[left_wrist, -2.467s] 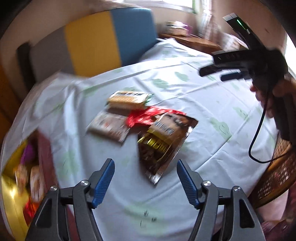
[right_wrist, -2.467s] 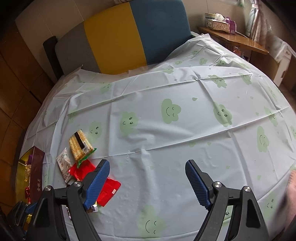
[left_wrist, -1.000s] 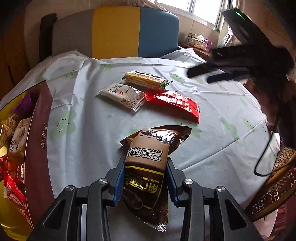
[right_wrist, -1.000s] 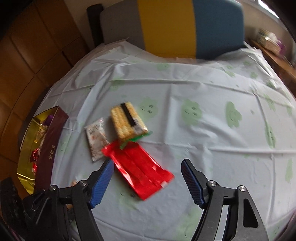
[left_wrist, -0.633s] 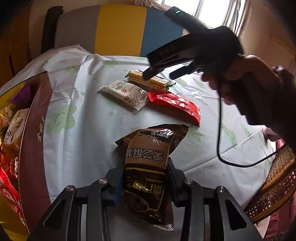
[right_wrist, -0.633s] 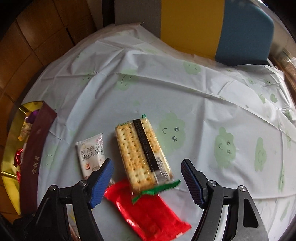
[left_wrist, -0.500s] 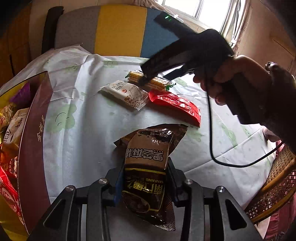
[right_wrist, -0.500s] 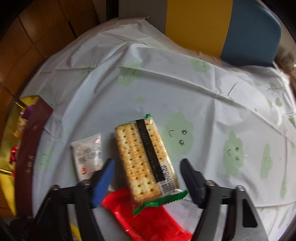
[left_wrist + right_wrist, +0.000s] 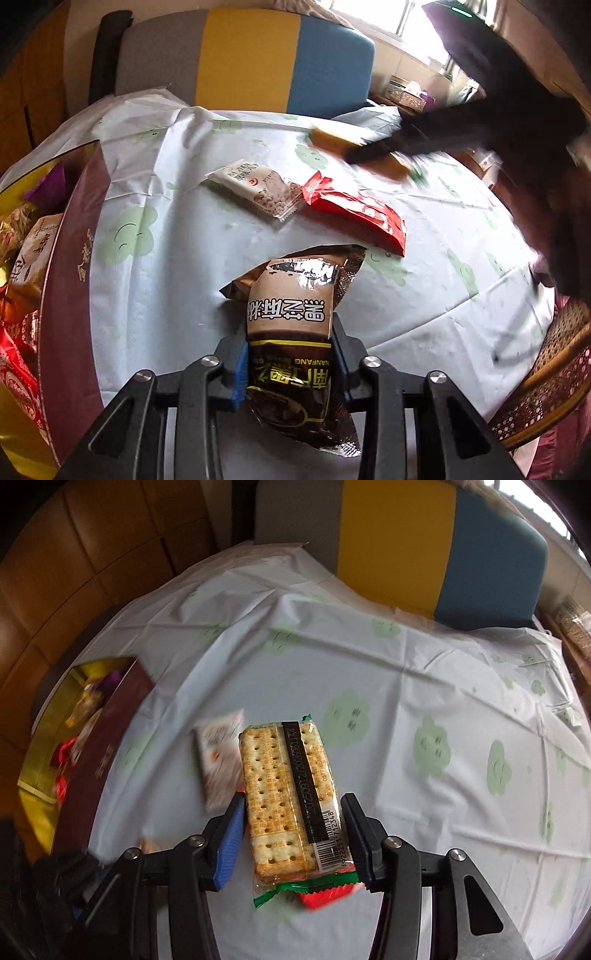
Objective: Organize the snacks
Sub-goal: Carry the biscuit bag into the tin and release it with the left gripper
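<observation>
My left gripper point(image 9: 290, 363) is shut on a brown snack packet point(image 9: 291, 332) and holds it over the table's near edge. My right gripper point(image 9: 293, 834) is shut on a cracker pack point(image 9: 288, 794) and holds it above the cloth; the pack shows blurred in the left wrist view point(image 9: 332, 142). A white snack packet point(image 9: 255, 186) and a red snack packet point(image 9: 356, 214) lie on the cloth; both also show in the right wrist view, white point(image 9: 218, 757) and red point(image 9: 325, 895) below the crackers. The maroon and gold snack box point(image 9: 70, 280) stands at the left, also in the right view point(image 9: 103, 768).
The round table wears a pale cloth with green clouds point(image 9: 424, 709). A grey, yellow and blue chair point(image 9: 258, 62) stands behind it. A wicker chair point(image 9: 546, 380) is at the right edge. A side shelf with a tissue box point(image 9: 404, 94) stands by the window.
My right gripper came down over the cracker pack, shut on it and lifted it off the cloth. My left gripper shut on the brown packet earlier and holds it steady.
</observation>
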